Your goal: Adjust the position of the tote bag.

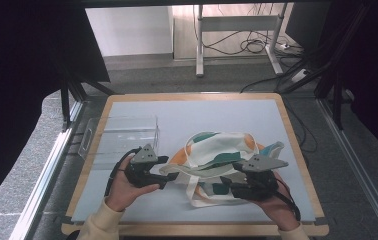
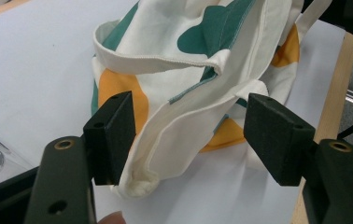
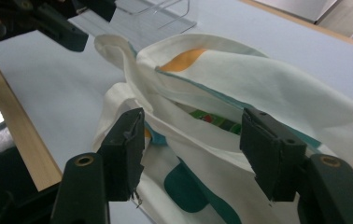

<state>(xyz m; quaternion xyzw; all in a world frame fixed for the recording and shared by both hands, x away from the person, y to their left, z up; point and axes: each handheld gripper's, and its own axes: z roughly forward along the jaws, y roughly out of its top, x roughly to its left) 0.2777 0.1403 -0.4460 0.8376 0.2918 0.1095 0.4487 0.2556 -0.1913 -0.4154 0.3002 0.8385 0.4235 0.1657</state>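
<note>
A cream tote bag (image 1: 217, 152) with green and orange patches lies crumpled on the light blue mat (image 1: 217, 115). My left gripper (image 1: 169, 170) is at the bag's left end. In the left gripper view it stands open (image 2: 193, 140), with a folded cream end of the bag (image 2: 165, 140) lying loose between the jaws. My right gripper (image 1: 230, 179) is at the bag's near right side. It too is open (image 3: 198, 149), its jaws on either side of the bag's open rim (image 3: 198, 135). Something green and red (image 3: 212, 120) shows inside the bag.
A clear plastic container (image 1: 122, 132) stands on the mat's left side, just behind my left gripper. The table has a wooden rim (image 1: 297, 150). Beyond it are a dark floor, cables and a desk frame (image 1: 237, 30).
</note>
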